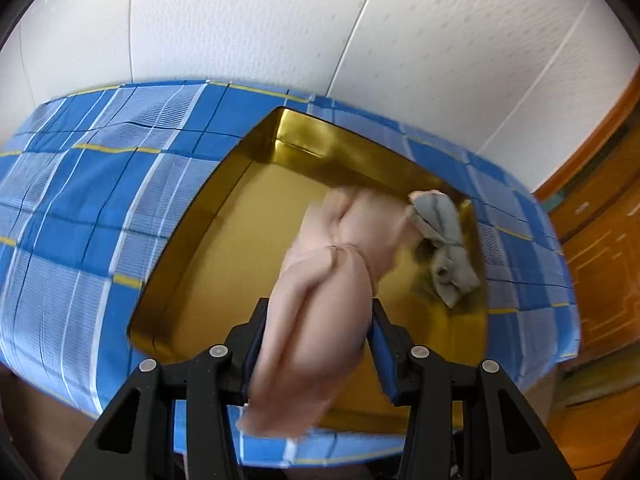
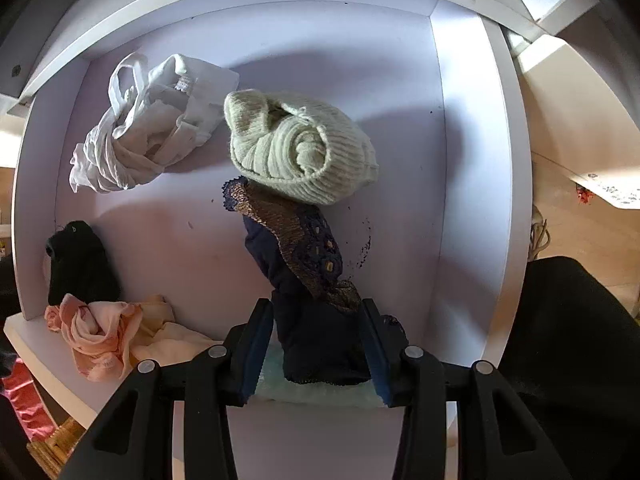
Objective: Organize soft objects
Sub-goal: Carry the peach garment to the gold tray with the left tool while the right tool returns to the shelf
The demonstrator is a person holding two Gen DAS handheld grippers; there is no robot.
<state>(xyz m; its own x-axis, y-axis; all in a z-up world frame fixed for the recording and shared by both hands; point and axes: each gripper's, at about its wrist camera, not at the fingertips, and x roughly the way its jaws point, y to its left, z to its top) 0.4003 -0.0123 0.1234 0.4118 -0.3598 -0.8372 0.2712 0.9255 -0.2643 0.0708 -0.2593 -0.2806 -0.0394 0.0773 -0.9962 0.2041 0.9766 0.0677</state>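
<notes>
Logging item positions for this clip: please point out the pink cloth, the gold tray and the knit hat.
pink cloth [image 1: 320, 320]: left wrist view, on the bunched part between the fingers.
gold tray [image 1: 224, 204]: left wrist view, on its left inner wall.
knit hat [image 2: 304, 148]: right wrist view, on the rolled ribbed centre.

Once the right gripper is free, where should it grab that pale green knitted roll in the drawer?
Take the pale green knitted roll across its ribbed body, coming from above with one finger on each long side. It lies on the white drawer floor, rolled into a thick bundle with a spiral end facing the camera, so pinching the whole roll should keep it wound. Its near edge overlaps the navy lace garment, held by the right gripper.
</notes>
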